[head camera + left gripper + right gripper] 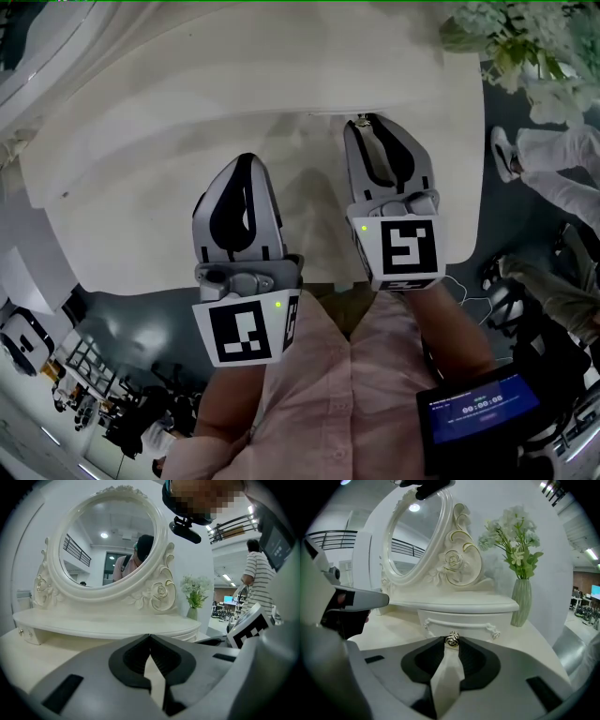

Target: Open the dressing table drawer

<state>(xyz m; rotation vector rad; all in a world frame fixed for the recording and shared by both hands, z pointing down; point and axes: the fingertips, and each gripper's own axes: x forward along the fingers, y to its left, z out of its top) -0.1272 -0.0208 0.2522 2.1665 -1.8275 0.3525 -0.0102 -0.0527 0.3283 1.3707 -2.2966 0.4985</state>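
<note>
Although the right tool [366, 124] is clamped on the knob [452, 639] at its tips, the drawer [461, 620] just beyond looks unopened. The left tool [150, 637], jaws together and empty, waits alongside; pulling remains.

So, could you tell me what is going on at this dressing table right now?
A person holds a gripper in each hand over the dressing table. The right gripper is clamped on the small gold knob of the drawer below the mirror, which does not look pulled out yet. The left gripper hovers shut and empty to its left.
</note>
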